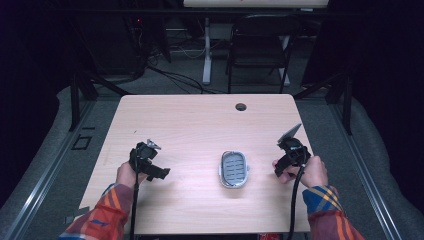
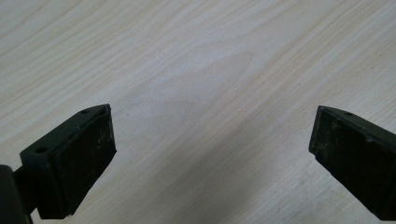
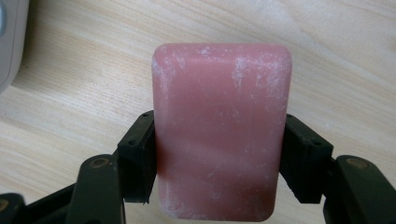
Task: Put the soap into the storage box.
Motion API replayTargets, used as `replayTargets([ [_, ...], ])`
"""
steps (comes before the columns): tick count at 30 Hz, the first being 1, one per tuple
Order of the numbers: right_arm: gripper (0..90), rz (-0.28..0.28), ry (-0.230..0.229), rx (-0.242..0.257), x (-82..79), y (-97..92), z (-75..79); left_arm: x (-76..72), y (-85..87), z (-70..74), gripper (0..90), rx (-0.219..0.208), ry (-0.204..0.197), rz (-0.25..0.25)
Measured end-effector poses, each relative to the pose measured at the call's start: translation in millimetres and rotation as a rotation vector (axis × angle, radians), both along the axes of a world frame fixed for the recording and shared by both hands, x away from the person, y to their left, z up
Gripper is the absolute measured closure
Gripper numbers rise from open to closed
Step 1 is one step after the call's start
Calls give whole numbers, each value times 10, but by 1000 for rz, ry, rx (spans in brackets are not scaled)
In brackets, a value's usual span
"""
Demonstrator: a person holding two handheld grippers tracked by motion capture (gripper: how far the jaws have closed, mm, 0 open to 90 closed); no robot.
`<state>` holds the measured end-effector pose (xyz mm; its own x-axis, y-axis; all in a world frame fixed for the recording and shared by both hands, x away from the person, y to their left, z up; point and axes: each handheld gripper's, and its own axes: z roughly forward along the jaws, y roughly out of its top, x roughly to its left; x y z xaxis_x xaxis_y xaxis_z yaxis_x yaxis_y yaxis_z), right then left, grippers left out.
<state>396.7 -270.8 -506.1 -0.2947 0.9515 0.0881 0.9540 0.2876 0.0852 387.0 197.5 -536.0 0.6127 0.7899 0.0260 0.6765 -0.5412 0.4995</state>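
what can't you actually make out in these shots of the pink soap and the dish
- Pink soap bar: in the right gripper view its lower end is cut off by the frame's bottom edge; its flanks sit behind the jaws of the right gripper.
- Soap dish: too small in the high view to read its ribbed inside; in the right gripper view just a corner, cut by the left edge.

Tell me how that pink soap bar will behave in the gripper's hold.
The pink soap bar looks rigid, so the right gripper, clamped on its flat sides, probably won't bend it. Its smooth, powdery-scuffed surface could let it slip. Being flat-faced with rounded corners, it should lie flat rather than roll once set in the grey dish.
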Motion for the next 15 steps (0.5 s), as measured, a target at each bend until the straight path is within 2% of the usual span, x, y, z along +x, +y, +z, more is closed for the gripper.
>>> replayTargets([
  [5,370,15,3,0,8,-2,60,-1,15,4,5,-1,-1,1],
  [8,370,8,-15,6,2,15,82,-4,19,8,5,1,-3,1],
  [11,370,24,-17,4,2,50,117,-8,22,8,5,-1,-3,5],
  [13,370,34,-13,10,7,57,129,-10,22,6,4,-2,-6,7],
  [15,370,34,-20,39,1,83,150,-11,27,9,4,-6,-8,8],
])
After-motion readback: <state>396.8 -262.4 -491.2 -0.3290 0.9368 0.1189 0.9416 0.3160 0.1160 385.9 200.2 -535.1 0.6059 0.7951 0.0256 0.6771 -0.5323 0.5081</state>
